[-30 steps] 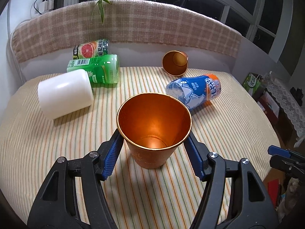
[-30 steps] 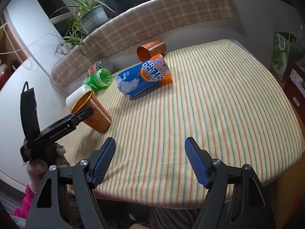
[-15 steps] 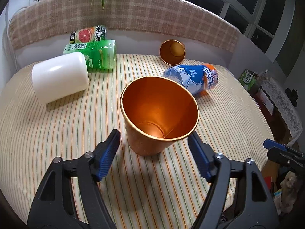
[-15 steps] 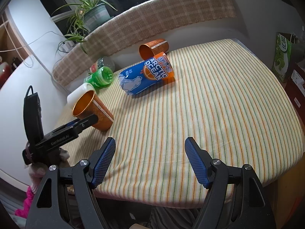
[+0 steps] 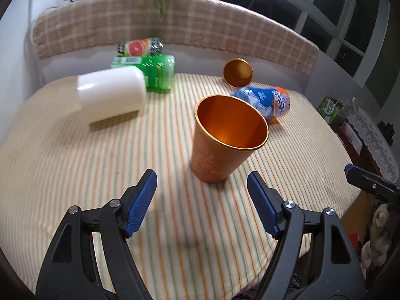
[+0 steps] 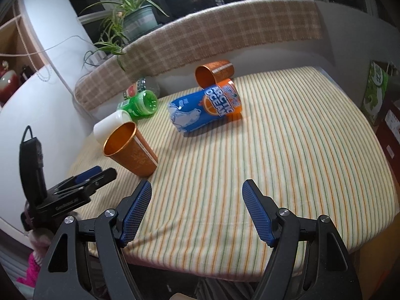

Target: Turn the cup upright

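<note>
An orange metal cup (image 5: 225,140) stands upright on the striped tablecloth (image 5: 75,175), mouth up; it also shows in the right wrist view (image 6: 132,150). My left gripper (image 5: 202,200) is open and empty, a short way in front of the cup and clear of it. A second orange cup (image 5: 237,72) lies on its side at the back, also in the right wrist view (image 6: 213,72). My right gripper (image 6: 196,207) is open and empty over the table's near edge. The left gripper (image 6: 82,182) shows at the left of that view.
A white cup (image 5: 111,92), a green bottle (image 5: 152,71), a grapefruit can (image 5: 140,47) and a blue Arctic Ocean can (image 5: 265,100) lie on their sides at the back. A checked cushion (image 5: 175,30) runs behind. A potted plant (image 6: 136,20) stands on the sill.
My left gripper opened, let go of the orange cup and drew back toward me. The cup now stands alone. The right gripper barely moved.
</note>
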### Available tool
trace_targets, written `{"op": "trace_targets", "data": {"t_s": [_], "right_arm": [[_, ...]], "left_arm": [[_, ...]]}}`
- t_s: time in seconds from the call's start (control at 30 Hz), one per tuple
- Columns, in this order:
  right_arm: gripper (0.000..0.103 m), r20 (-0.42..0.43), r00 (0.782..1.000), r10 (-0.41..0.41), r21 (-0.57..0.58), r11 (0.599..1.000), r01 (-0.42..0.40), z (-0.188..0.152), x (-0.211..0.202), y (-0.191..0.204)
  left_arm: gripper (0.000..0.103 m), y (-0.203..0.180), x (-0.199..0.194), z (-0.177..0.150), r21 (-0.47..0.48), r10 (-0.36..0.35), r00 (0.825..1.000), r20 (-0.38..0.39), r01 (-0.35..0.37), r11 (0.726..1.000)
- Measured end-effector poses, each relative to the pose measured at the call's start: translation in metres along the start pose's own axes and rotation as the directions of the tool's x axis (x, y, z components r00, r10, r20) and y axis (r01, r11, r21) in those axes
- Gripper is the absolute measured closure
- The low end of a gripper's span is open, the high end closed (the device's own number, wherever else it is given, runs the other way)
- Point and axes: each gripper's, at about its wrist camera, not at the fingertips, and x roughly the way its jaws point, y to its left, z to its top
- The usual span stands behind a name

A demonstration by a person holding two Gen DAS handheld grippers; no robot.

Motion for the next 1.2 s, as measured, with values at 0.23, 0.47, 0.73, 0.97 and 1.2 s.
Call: {"op": "trace_targets", "data": {"t_s": [0.23,0.47,0.73,0.97,1.2], "right_arm": [[0.028,0.061,0.998,-0.028,-0.069,0.997,0.032,0.006,-0.007,0.018],[0.028,0.142,0.989,-0.039,-0.116,0.992,0.056,0.013,-0.018,0.035],[0.022,0.245,0.967,-0.066,-0.180,0.977,0.113,0.014,-0.030,0.055],[0.017,0.324,0.942,-0.089,-0.198,0.967,0.159,0.014,-0.038,0.062],[0.013,0.391,0.914,-0.108,-0.176,0.966,0.189,0.015,-0.046,0.060]], "left_arm": [[0.026,0.003,-0.040,0.000,-0.015,0.067,0.991,0.118,-0.066,0.998],[0.021,-0.010,-0.075,0.006,0.000,0.111,0.964,0.243,-0.114,0.993],[0.010,-0.029,-0.101,0.007,0.036,0.122,0.933,0.339,-0.143,0.989],[0.002,-0.031,-0.114,0.010,0.029,0.143,0.916,0.375,-0.166,0.986],[0.000,-0.036,-0.120,0.008,0.023,0.184,0.897,0.402,-0.211,0.977]]}}
